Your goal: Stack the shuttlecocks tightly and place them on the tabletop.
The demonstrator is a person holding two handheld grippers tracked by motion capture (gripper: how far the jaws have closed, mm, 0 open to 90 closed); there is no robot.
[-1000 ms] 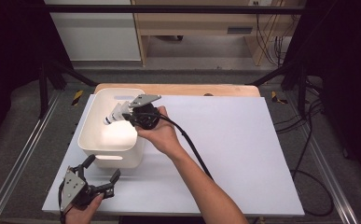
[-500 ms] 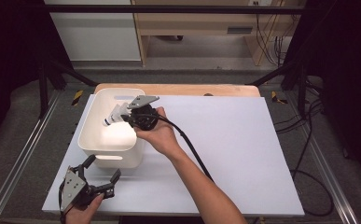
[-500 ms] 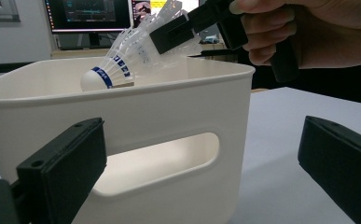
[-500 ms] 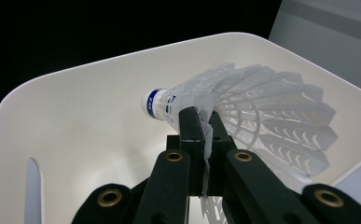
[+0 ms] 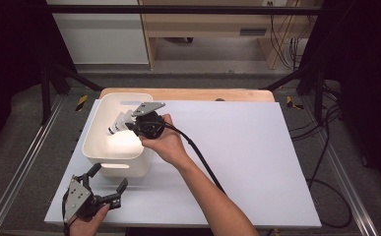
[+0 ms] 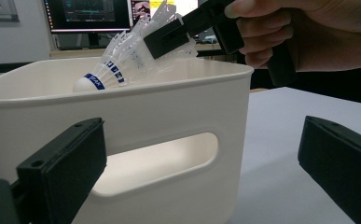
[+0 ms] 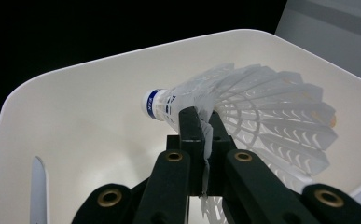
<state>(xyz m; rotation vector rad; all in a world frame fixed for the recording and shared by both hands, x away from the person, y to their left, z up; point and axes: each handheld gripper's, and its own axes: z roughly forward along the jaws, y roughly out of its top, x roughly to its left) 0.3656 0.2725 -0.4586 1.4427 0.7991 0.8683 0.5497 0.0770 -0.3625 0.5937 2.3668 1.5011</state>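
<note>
A white plastic shuttlecock (image 5: 118,123) with a blue band on its cork hangs tilted over the white bin (image 5: 92,132), cork pointing down and left. My right gripper (image 5: 129,120) is shut on the edge of its skirt; in the right gripper view the jaws (image 7: 199,122) pinch the skirt of the shuttlecock (image 7: 267,116) above the bin's inside (image 7: 75,121). My left gripper (image 5: 109,178) stands open near the table's front left, just before the bin. In the left gripper view its own jaws (image 6: 201,161) face the handle cut-out in the bin's wall (image 6: 169,107), with nothing between them.
The bin stands at the back left of a white mat (image 5: 257,162) on a wooden table (image 5: 193,94). A black cable (image 5: 203,160) trails from the right gripper along the forearm. Metal frame rails (image 5: 20,167) run along both sides.
</note>
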